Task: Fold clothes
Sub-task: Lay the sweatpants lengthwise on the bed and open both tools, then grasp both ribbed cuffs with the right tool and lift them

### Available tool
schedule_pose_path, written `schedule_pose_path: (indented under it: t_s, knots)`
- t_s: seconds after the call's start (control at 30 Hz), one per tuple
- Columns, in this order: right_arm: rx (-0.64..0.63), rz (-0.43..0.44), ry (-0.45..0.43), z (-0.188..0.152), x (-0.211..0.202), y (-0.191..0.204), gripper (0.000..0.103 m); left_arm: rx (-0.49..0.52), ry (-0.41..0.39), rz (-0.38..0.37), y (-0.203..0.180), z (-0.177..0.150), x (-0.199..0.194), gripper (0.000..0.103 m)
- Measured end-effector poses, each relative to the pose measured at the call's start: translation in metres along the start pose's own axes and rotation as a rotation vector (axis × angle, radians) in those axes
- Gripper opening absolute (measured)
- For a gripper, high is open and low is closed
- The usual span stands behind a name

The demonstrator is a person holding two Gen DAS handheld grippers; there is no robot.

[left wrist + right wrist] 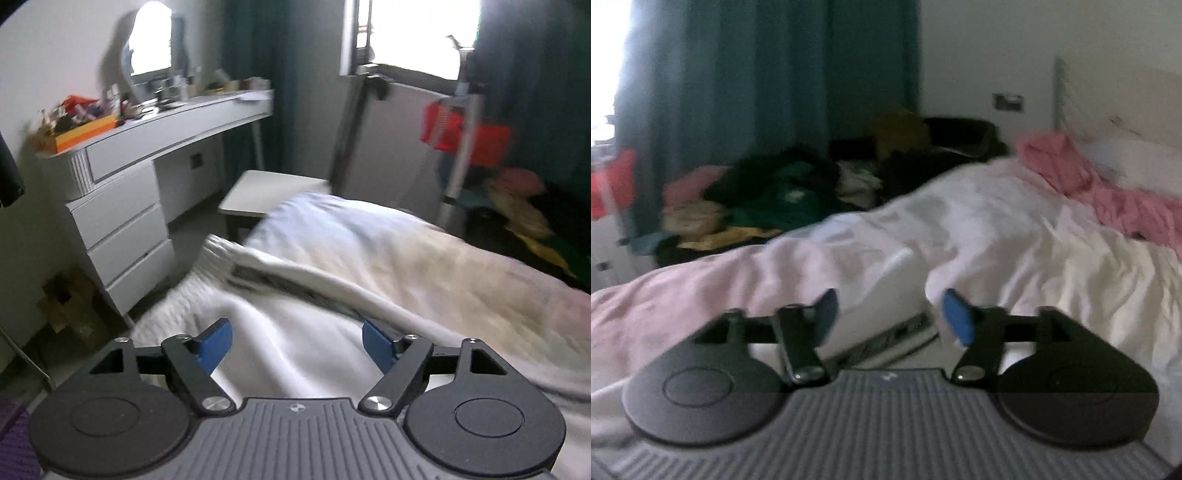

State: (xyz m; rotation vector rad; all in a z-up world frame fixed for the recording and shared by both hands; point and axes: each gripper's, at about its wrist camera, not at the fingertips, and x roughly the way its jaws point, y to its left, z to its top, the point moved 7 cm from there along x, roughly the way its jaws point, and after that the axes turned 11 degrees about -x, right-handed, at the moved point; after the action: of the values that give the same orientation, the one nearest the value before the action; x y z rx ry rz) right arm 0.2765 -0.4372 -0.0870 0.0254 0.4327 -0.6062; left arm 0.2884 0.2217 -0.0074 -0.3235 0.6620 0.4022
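Left wrist view shows your left gripper (297, 339) with its blue pads spread wide and nothing between them, hanging over the soft white knit garment with a ribbed hem and a dark striped band (258, 291) that lies rumpled on the pale, wrinkled duvet (424, 258). Right wrist view has your right gripper (888, 314) equally wide and empty above the same garment's smooth folded edge (886, 295). Both pictures are smeared, so you risk pinching the slack duvet along with the knit, or catching a single layer and dragging the fold askew.
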Motion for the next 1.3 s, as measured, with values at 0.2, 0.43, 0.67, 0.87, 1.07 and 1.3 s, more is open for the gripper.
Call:
schedule_pose_path:
  t_s: [0.2, 0.43, 0.67, 0.87, 1.07, 1.3]
  knots:
    - [-0.033, 0.131, 0.046, -0.035, -0.096, 0.0, 0.073, 0.041, 0.044, -0.099, -0.031, -0.067, -0.176, 0.088]
    - [0.023, 0.229, 0.131, -0.052, -0.151, -0.008, 0.073, 0.165, 0.065, -0.186, -0.077, -0.146, -0.341, 0.09]
    - [0.144, 0.234, 0.163, -0.061, -0.165, -0.028, 0.073, 0.239, -0.021, -0.178, -0.092, -0.171, -0.415, 0.093]
    - [0.182, 0.16, 0.186, -0.07, -0.15, -0.058, 0.073, 0.249, -0.129, -0.192, -0.119, -0.155, -0.455, 0.097]
    - [0.351, 0.135, 0.261, -0.085, -0.129, -0.091, 0.073, 0.242, -0.13, -0.242, -0.134, -0.163, -0.475, 0.1]
    - [0.51, 0.218, 0.251, -0.096, -0.109, -0.117, 0.074, 0.277, -0.068, -0.338, -0.149, -0.181, -0.466, 0.103]
